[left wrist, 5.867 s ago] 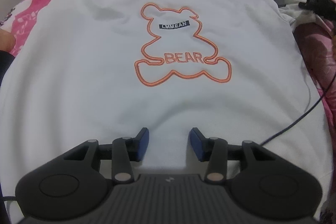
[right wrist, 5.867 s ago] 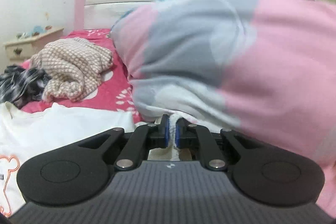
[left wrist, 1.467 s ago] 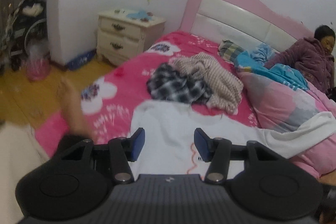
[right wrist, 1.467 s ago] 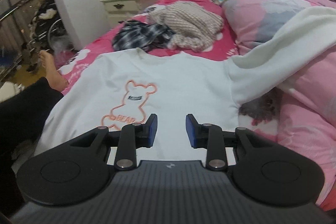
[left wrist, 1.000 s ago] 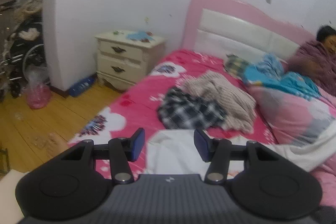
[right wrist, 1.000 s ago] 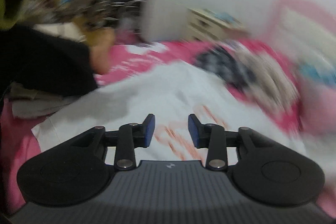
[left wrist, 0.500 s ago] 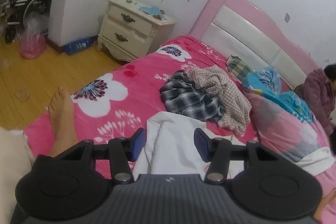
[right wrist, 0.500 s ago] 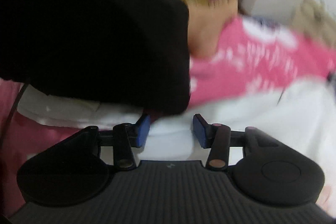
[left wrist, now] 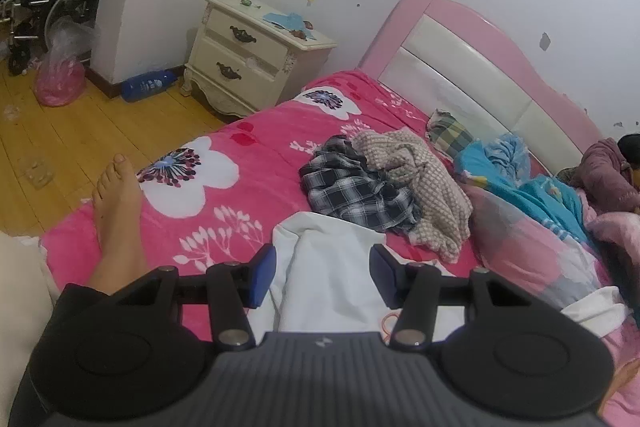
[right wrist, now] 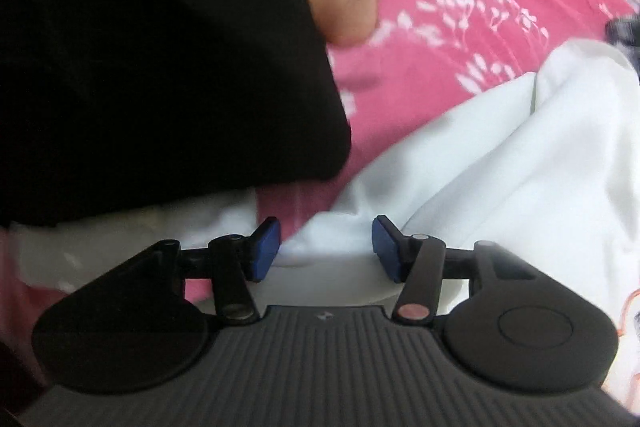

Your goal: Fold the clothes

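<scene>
The white sweatshirt [left wrist: 332, 267] lies on the pink flowered bedspread [left wrist: 256, 183], its left side already doubled over toward the middle so that a soft fold ridge runs up the cloth; in the right wrist view its near edge [right wrist: 460, 187] lies rumpled beside a black trouser leg [right wrist: 152, 67] and a bare foot [left wrist: 116, 211]. The step in hand looks like the side fold of the body. The right gripper [right wrist: 326, 247] hangs over that lower edge, jaws about half apart and empty; the left gripper [left wrist: 322, 277] is likewise half open over the folded part, holding nothing. Next, I judge, each must pinch an end of the doubled edge and smooth or carry it across, without catching the trouser leg. A plaid shirt [left wrist: 356, 195] and a beige checked garment [left wrist: 424, 187] wait beyond.
</scene>
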Demonstrator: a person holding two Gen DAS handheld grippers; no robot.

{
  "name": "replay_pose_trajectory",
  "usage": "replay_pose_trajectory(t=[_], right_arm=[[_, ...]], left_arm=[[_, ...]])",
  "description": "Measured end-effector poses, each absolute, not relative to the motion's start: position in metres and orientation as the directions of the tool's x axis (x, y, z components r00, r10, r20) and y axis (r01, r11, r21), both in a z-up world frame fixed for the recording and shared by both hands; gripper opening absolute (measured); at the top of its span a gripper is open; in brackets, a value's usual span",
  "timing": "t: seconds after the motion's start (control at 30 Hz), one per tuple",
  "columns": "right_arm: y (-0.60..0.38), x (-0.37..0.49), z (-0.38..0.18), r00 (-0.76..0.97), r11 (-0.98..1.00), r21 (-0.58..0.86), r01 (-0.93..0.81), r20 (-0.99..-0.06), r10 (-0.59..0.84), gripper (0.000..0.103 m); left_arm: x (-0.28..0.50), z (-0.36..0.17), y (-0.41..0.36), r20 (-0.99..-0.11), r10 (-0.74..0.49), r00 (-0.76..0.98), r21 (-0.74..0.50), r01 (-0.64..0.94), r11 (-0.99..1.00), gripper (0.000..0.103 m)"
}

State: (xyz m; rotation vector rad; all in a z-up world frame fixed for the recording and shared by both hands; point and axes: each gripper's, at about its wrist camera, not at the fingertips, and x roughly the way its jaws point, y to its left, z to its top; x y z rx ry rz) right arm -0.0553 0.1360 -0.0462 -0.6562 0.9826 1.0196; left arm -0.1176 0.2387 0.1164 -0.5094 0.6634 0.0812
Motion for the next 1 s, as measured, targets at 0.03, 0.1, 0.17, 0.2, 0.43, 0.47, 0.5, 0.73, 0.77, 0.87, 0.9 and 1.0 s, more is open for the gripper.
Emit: replay_pose_trajectory(t=[0.03, 0.1, 0.17, 0.2, 0.43, 0.47, 0.5, 0.73, 0.77, 0.87, 0.9, 1.0], right_arm=[[0.138, -0.061, -0.047, 0.209, 0.390, -0.049, -0.919, -0.901, 0.379, 0.048], [0.139, -0.065, -0.044, 0.247, 0.403, -0.087, -0.911, -0.897, 0.366, 0.030], [0.136, -0.063, -0.038, 0.282, 0.443, -0.101, -0.891, -0.888, 0.363, 0.009], [0.132, -0.059, -0.034, 0.277, 0.478, -0.068, -0.876, -0.882, 0.382, 0.007], [0.037, 0.024, -0.001, 0.161, 0.603, 0.633, -0.486, -0.613, 0.773, 0.006], [0.015, 0.036, 0.000, 0.186, 0.563, 0.725, -0.398, -0.537, 0.823, 0.006], [-0.005, 0.046, 0.000, 0.214, 0.518, 0.791, -0.327, -0.472, 0.855, 0.006], [-0.132, 0.057, -0.050, 0.481, 0.124, 0.992, 0.025, -0.120, 0.868, 0.006], [-0.145, 0.055, -0.063, 0.513, 0.077, 0.995, 0.068, -0.101, 0.853, 0.006], [-0.171, 0.046, -0.107, 0.562, -0.009, 0.980, 0.196, -0.105, 0.820, 0.009], [-0.177, 0.042, -0.116, 0.569, -0.021, 0.974, 0.226, -0.115, 0.814, 0.010], [-0.188, 0.035, -0.126, 0.572, -0.040, 0.966, 0.255, -0.117, 0.812, 0.015]], left_arm=[[-0.117, 0.117, 0.239, -0.608, -0.089, 0.789, -0.428, -0.231, 0.874, 0.053], [-0.118, 0.117, 0.239, -0.608, -0.093, 0.788, -0.432, -0.230, 0.872, 0.053], [-0.119, 0.117, 0.241, -0.605, -0.094, 0.790, -0.435, -0.230, 0.870, 0.053], [-0.119, 0.117, 0.242, -0.604, -0.093, 0.792, -0.437, -0.231, 0.869, 0.053], [-0.123, 0.118, 0.249, -0.586, -0.079, 0.807, -0.454, -0.246, 0.856, 0.053], [-0.123, 0.117, 0.249, -0.587, -0.079, 0.806, -0.453, -0.247, 0.857, 0.053], [-0.122, 0.116, 0.249, -0.589, -0.078, 0.804, -0.452, -0.248, 0.857, 0.053], [-0.107, 0.099, 0.236, -0.638, -0.148, 0.756, -0.426, -0.186, 0.885, 0.054], [-0.103, 0.094, 0.229, -0.655, -0.180, 0.734, -0.410, -0.145, 0.901, 0.054], [-0.091, 0.075, 0.203, -0.710, -0.237, 0.664, -0.343, -0.032, 0.939, 0.054], [-0.089, 0.069, 0.191, -0.727, -0.247, 0.641, -0.306, 0.021, 0.952, 0.054], [-0.087, 0.049, 0.151, -0.774, -0.272, 0.572, -0.197, 0.191, 0.962, 0.055]])
